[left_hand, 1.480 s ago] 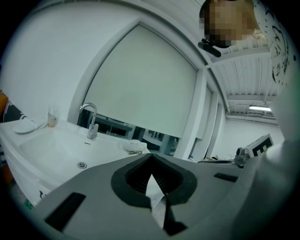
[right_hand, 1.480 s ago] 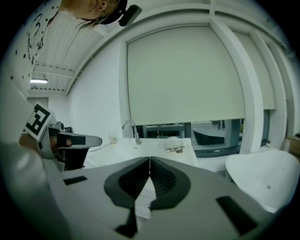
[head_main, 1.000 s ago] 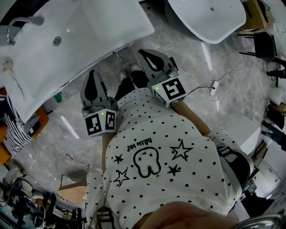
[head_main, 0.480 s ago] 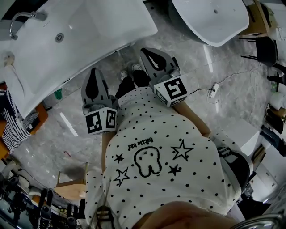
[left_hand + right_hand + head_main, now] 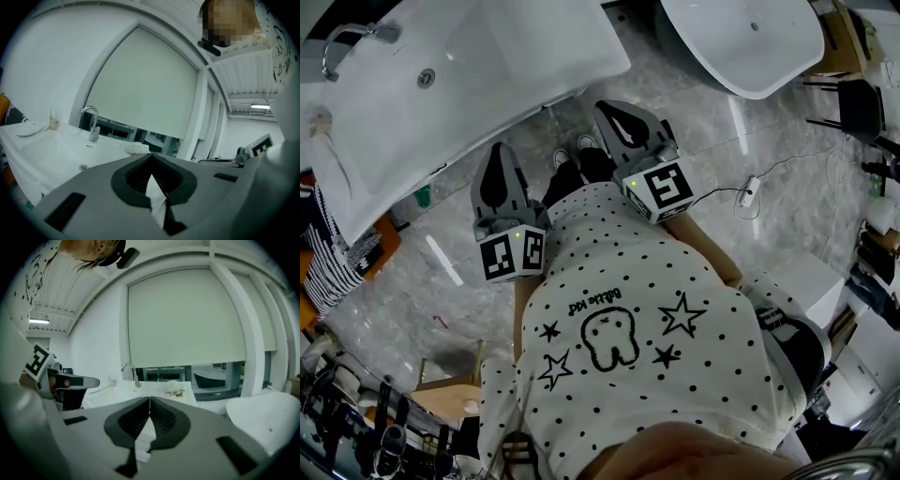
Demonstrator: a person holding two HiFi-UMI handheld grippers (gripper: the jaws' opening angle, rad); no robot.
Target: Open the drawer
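No drawer front can be made out; the front of the white sink cabinet (image 5: 487, 66) is hidden under its countertop. I hold both grippers close to my chest, pointing toward that cabinet. My left gripper (image 5: 498, 152) is shut with nothing in it, its grey jaws meeting at the tip (image 5: 151, 157). The right gripper (image 5: 602, 109) is also shut and empty, jaws touching (image 5: 149, 399). The cabinet's faucet (image 5: 91, 123) stands beyond the left jaws, and the faucet (image 5: 131, 372) also shows ahead of the right jaws.
A white bathtub (image 5: 750, 47) stands to the right of the cabinet. A cable with a power strip (image 5: 748, 187) lies on the marble floor. Striped cloth (image 5: 328, 262) and clutter sit at the left, a dark chair (image 5: 853, 94) at the far right.
The head view has shifted slightly. Both grippers stay where they were, still shut.
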